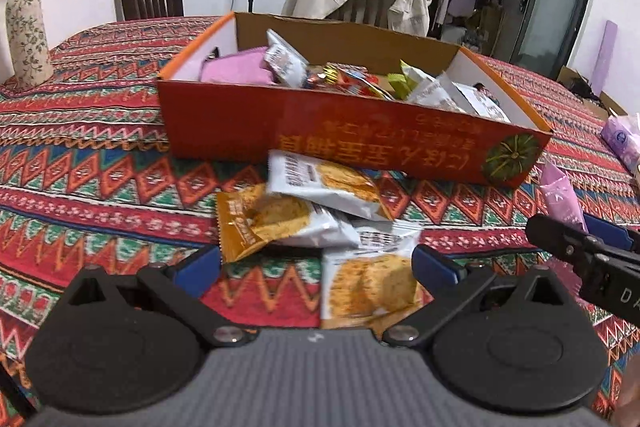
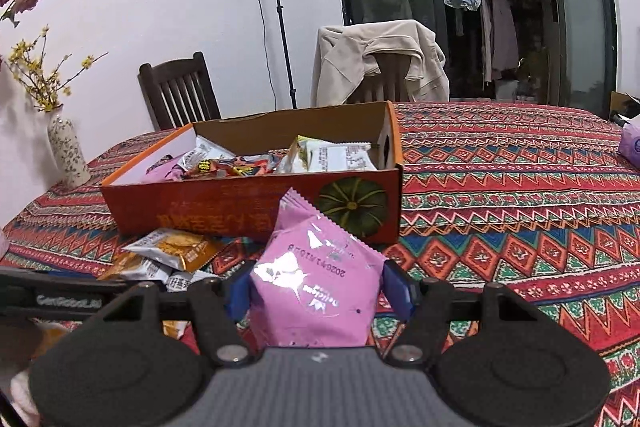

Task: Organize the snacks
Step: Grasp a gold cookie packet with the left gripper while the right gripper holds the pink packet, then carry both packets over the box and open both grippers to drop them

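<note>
Now your right gripper (image 2: 316, 293) has its blue pads (image 2: 396, 287) pressed on the pink packet (image 2: 316, 279), lifted just in front of the orange box (image 2: 248, 207). Carry it up over the near wall before letting go — the box (image 1: 360, 143) is already crowded, so aim for the gap beside the other pink packet (image 1: 236, 67) at its left end. Your left gripper (image 1: 316, 263) stands wide and holds nothing, poised over the three cracker packets (image 1: 320, 199) lying on the tablecloth (image 1: 100, 167) against the box front. Take the nearest one by its middle — not a crimped edge.
</note>
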`<state>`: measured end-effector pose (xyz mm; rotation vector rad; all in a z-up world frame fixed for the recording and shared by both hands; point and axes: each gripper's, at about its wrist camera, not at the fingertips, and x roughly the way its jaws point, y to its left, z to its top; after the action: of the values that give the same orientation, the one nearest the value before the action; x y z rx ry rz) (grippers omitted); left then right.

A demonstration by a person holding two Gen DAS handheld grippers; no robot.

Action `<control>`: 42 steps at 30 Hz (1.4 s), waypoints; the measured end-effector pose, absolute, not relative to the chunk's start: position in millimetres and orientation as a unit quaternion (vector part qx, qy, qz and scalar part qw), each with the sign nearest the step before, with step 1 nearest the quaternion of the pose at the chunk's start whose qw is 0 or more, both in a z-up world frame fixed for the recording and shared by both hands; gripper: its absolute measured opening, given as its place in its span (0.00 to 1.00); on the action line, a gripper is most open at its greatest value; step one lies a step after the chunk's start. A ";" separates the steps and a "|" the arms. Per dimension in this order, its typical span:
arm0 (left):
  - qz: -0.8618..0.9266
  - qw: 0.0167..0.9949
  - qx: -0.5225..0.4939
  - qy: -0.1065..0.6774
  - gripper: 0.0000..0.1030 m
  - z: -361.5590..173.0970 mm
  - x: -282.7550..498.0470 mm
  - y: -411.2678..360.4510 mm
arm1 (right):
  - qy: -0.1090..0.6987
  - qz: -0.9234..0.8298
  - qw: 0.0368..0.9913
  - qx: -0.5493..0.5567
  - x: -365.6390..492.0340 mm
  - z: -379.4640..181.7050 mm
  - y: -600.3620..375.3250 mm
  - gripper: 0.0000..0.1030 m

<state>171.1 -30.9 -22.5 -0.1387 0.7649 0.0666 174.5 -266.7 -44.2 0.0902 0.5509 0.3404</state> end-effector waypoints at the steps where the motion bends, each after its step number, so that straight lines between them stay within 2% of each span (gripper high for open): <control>1: 0.032 0.925 -0.065 0.373 1.00 -23.2 171.4 -34.8 | 0.271 0.167 0.947 0.045 174.3 -45.0 -268.1 0.64; 8: 0.035 0.921 -0.027 0.386 1.00 -32.1 176.8 -57.7 | 0.271 0.171 0.946 0.052 174.4 -47.3 -272.8 0.64; 10: 0.034 0.919 -0.025 0.392 0.97 -35.2 177.9 -59.3 | 0.271 0.173 0.945 0.051 172.6 -47.9 -272.9 0.64; 13: 0.041 0.922 -0.018 0.385 0.86 -35.0 175.5 -60.8 | 0.271 0.178 0.945 0.047 171.3 -48.1 -271.1 0.64; 15: 0.044 0.924 -0.015 0.380 0.72 -33.6 172.7 -60.0 | 0.271 0.180 0.945 0.045 170.7 -48.2 -270.0 0.64; 16: 0.043 0.925 -0.015 0.377 0.69 -32.9 170.9 -59.3 | 0.271 0.180 0.944 0.045 170.1 -48.2 -269.6 0.64; 18: 0.037 0.928 -0.013 0.372 0.54 -31.5 166.6 -58.0 | 0.271 0.181 0.944 0.043 168.9 -48.0 -269.4 0.64; 29: -0.004 0.935 -0.015 0.355 0.40 -20.5 144.0 -50.0 | 0.268 0.178 0.946 0.035 162.4 -45.3 -268.1 0.64; 35: -0.018 0.942 -0.018 0.335 0.35 -7.3 129.1 -43.2 | 0.264 0.176 0.948 0.031 159.4 -42.2 -266.4 0.64; 42: -0.018 0.953 -0.019 0.302 0.34 11.0 115.4 -34.0 | 0.261 0.176 0.949 0.026 158.3 -39.5 -263.6 0.64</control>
<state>115.4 -34.0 11.0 -0.0396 0.6144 -0.0376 158.3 -263.6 -39.5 0.0527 0.5311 0.3590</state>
